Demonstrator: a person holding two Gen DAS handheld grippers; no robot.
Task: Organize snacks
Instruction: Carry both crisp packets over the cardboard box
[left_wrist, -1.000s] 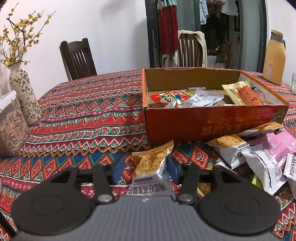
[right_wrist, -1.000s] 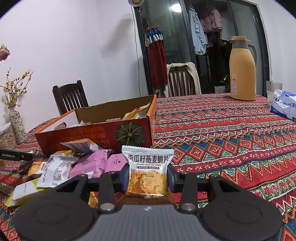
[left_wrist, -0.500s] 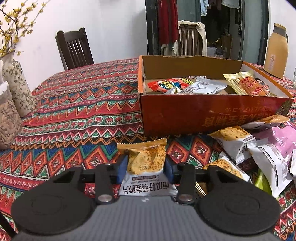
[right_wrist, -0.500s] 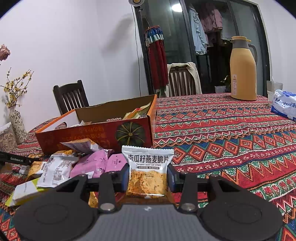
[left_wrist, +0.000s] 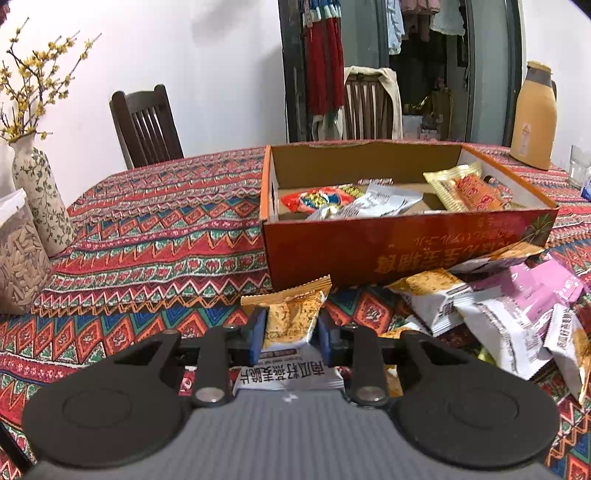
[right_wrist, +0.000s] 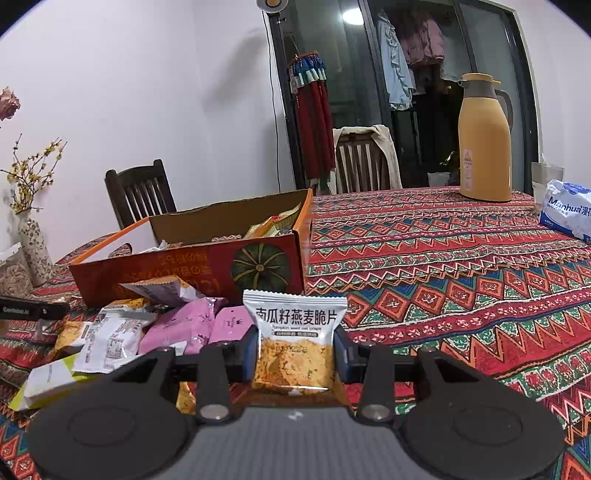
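Left gripper (left_wrist: 290, 332) clamped on crisp packet (left_wrist: 291, 317), right gripper (right_wrist: 295, 350) on another packet (right_wrist: 295, 343); I fear slick wrappers slipping from fingers before box (left_wrist: 388, 251).

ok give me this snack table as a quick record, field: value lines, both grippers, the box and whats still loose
left gripper: shut on a pumpkin seed oat crisp packet, print upside down to the camera; jaws have just been closing
right gripper: shut on a second oat crisp packet, print upright
box: open orange cardboard box on the tablecloth, several snack packets inside
loose pile: pink, white and orange packets on the cloth in front of the box
other items: vase, yellow thermos
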